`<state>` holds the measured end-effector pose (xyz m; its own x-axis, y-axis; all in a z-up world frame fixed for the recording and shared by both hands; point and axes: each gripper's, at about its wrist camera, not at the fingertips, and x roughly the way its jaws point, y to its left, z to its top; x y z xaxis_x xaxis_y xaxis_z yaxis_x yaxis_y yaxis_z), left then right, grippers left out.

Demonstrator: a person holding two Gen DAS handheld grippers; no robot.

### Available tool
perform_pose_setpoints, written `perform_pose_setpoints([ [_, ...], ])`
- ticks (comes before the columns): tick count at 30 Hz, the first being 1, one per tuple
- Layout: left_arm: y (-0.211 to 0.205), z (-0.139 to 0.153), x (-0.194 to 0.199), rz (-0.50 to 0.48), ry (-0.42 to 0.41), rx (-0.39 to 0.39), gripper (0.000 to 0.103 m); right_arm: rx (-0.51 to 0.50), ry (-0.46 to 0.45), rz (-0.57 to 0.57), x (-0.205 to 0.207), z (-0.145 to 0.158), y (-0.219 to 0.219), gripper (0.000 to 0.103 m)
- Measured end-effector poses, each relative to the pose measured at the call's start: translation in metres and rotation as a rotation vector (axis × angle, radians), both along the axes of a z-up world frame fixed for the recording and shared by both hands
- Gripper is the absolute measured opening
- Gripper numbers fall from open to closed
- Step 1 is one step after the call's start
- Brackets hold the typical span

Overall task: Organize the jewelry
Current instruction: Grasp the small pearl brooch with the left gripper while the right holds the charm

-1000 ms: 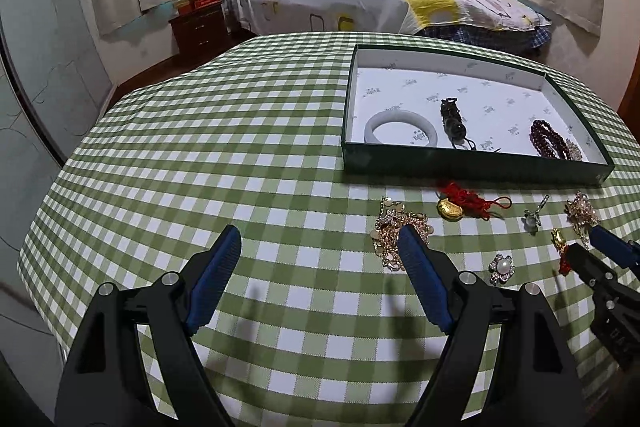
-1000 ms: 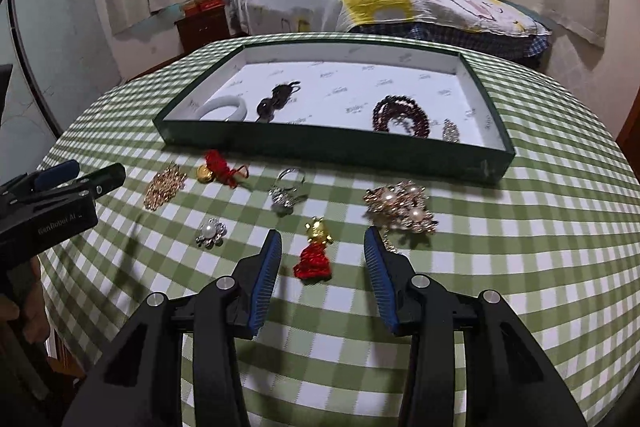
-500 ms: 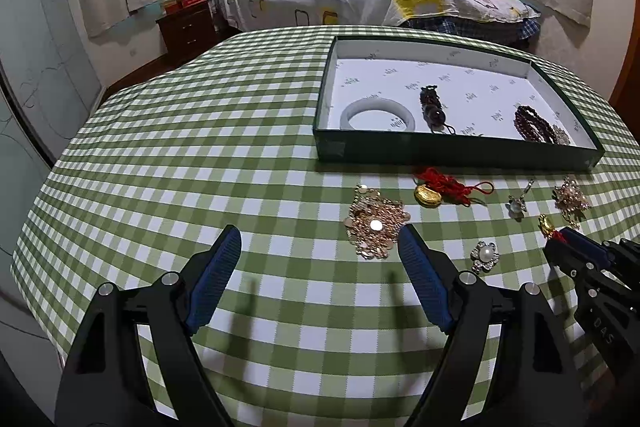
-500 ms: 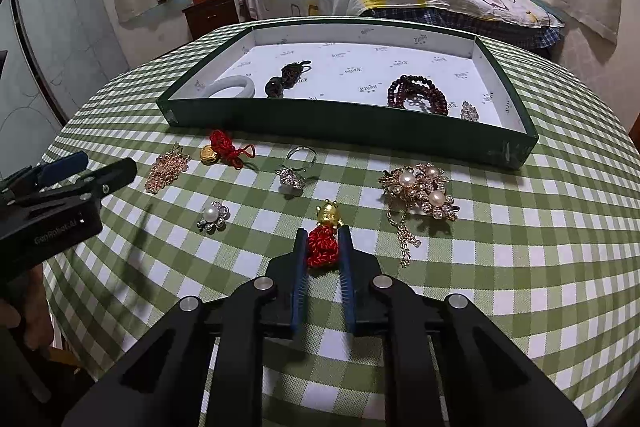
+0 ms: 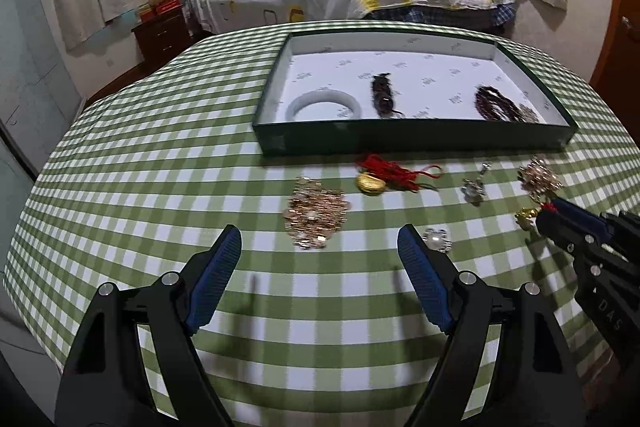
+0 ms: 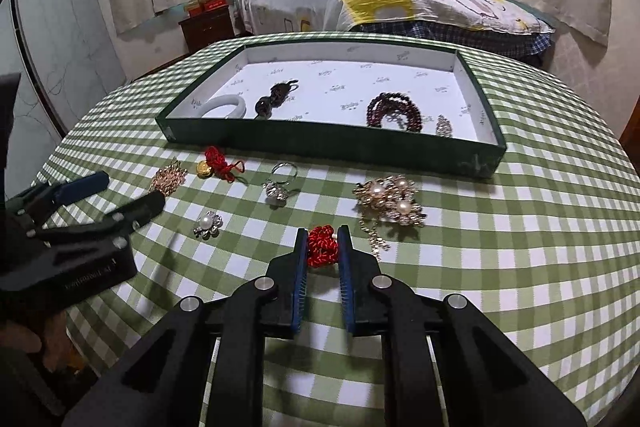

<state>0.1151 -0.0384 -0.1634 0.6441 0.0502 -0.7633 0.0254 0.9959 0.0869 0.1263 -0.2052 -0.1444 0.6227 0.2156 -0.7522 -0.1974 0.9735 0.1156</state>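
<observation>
Since a moment ago, the right tool (image 6: 323,247) is staying pinched on the red knotted-cord charm with a small gold bead (image 6: 321,250); its blue-padded fingers (image 6: 301,267) are sitting narrow on either side of the red knot, low over the counter covered in green and white checked cloth (image 6: 520,267). From the left camera, the gold bead of that charm (image 5: 527,214) is showing just beyond the right tool's tips. The left tool (image 5: 320,247) is still hanging wide, gripping nothing, and the counter items are now looking nearer to it than before.

Lying ahead of the left tool are a gold filigree chain piece (image 5: 316,211) and, just beside its right finger, a small pearl flower brooch (image 5: 437,239). Farther back a gold ingot pendant on red cord (image 5: 384,177), a silver ring with a clear stone (image 6: 278,183) and a large gold and pearl brooch with a dangling chain (image 6: 390,203) are resting on the cloth, all apart from one another.

Behind them a shallow dark green tray with white lining (image 6: 340,149) is holding a white bangle (image 6: 224,105), a dark bead pendant (image 6: 272,98), a dark red bead bracelet (image 6: 394,111) and a small silver piece (image 6: 443,125). A bed (image 6: 400,3) is standing beyond the counter.
</observation>
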Motion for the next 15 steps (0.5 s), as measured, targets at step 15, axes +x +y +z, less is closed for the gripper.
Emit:
perform_pose_setpoints([
  [15, -0.028, -0.004, -0.001, -0.049, 0.009, 0.031, 0.079, 0.0, -0.013, -0.098, -0.009, 0.002, -0.042, 0.015],
])
